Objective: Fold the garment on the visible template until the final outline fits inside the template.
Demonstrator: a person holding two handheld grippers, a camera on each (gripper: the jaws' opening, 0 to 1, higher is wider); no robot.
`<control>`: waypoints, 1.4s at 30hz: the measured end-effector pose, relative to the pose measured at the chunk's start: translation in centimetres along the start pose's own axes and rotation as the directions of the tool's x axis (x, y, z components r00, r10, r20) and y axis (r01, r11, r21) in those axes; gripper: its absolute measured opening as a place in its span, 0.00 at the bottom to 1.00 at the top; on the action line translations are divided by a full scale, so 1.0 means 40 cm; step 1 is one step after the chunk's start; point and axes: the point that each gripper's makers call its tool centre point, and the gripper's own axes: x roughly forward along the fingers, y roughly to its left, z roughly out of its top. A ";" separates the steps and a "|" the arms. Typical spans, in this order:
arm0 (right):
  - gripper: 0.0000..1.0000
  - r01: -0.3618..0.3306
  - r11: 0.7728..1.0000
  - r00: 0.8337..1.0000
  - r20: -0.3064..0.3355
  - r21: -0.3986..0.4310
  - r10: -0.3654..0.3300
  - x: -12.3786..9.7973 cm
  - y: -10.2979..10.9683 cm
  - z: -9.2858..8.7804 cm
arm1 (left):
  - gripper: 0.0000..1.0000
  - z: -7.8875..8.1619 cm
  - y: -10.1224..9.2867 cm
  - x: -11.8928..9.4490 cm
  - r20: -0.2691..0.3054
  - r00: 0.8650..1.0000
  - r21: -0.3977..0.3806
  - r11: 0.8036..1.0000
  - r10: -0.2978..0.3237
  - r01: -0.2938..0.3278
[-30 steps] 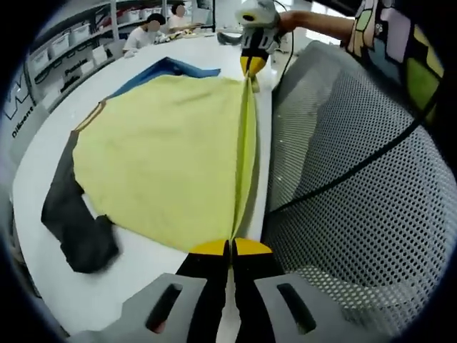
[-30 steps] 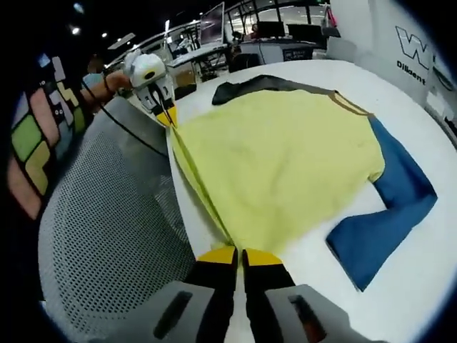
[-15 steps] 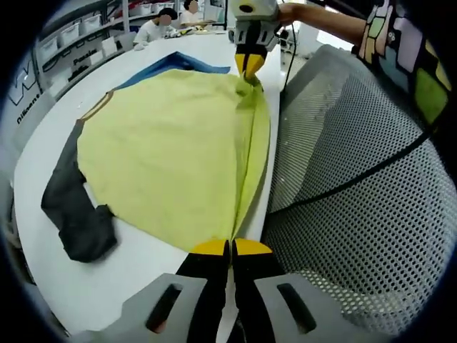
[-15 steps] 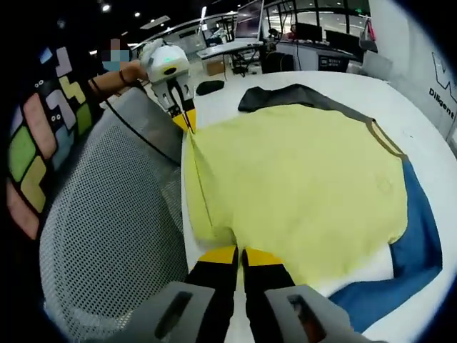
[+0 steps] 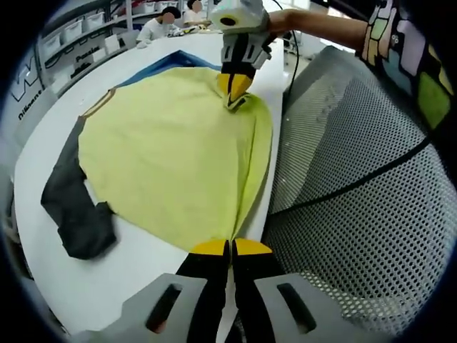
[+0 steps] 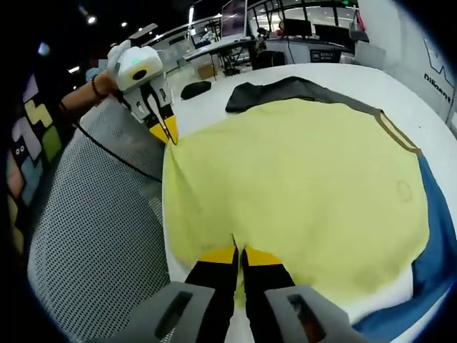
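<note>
— While the yellow shirt [image 5: 164, 157] is spread at the tabletop's [image 5: 43, 171] near edge, why is its hem pinched?

— So it can be folded inward; left gripper [image 5: 230, 250] and right gripper [image 6: 240, 254] are clamped on it.

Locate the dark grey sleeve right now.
In the left gripper view the dark grey sleeve lies on the white table, left of the yellow body, opposite the mesh chair.

Both tools [image 5: 230, 246] [image 6: 240, 251] closed, gripping.
</note>
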 end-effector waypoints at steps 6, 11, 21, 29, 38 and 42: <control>0.00 0.029 0.999 0.999 0.023 0.034 -0.030 0.002 -0.004 -0.001 | 0.00 -0.001 0.002 0.002 -0.003 1.000 -0.009 1.000 0.002 -0.002; 0.15 0.110 0.992 0.989 0.095 0.064 -0.116 -0.033 -0.027 0.018 | 0.00 -0.001 0.004 0.004 -0.001 1.000 -0.034 0.999 0.012 -0.012; 0.20 0.186 0.981 0.976 0.107 0.049 -0.190 -0.105 0.000 0.012 | 0.00 -0.005 0.003 0.007 -0.013 1.000 -0.050 0.999 0.016 -0.017; 0.18 0.154 0.986 0.986 0.051 0.070 -0.158 -0.097 0.037 -0.045 | 0.00 -0.006 0.003 0.007 -0.016 1.000 -0.056 0.998 0.015 -0.016; 0.14 0.149 0.987 0.989 0.013 0.058 -0.150 -0.054 0.039 -0.066 | 0.00 -0.005 0.003 0.007 -0.016 1.000 -0.060 0.998 0.020 -0.021; 0.11 0.165 0.986 0.986 -0.028 0.027 -0.164 -0.047 0.032 -0.082 | 0.00 -0.005 0.002 0.008 -0.014 1.000 -0.061 0.998 0.025 -0.026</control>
